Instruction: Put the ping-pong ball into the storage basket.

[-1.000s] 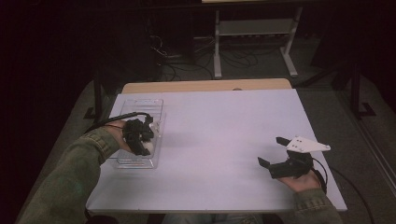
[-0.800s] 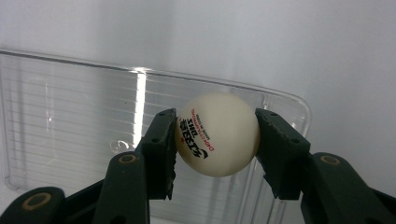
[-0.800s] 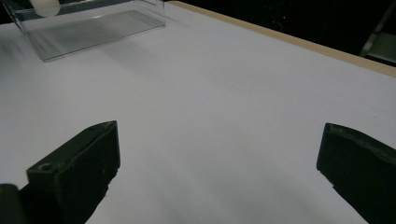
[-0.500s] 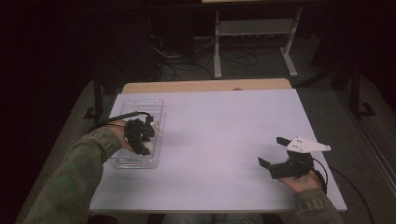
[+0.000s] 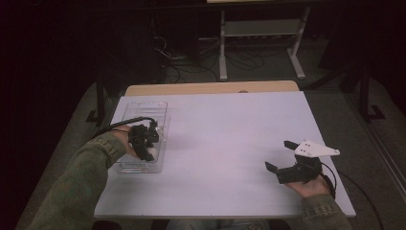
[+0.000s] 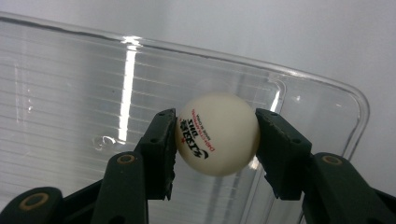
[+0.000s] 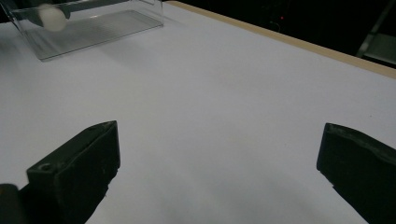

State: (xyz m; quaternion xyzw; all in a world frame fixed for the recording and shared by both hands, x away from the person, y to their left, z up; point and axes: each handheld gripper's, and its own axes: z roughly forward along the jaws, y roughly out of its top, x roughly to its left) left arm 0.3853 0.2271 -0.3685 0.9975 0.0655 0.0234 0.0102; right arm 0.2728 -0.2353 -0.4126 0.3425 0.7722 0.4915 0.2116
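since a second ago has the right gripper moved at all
No. In the high view the right gripper sits at the same spot near the table's near right corner, jaws wide open over bare tabletop.

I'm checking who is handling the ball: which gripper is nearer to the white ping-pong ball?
Left. The left gripper has the ping-pong ball between its pads, over the clear tray. The right gripper stands open across the table, far from it.

Left gripper (image 6: 215, 135): jaws clamped, forearm reaching in from lower left. Right gripper (image 5: 282, 155): jaws spread wide, hand resting low.
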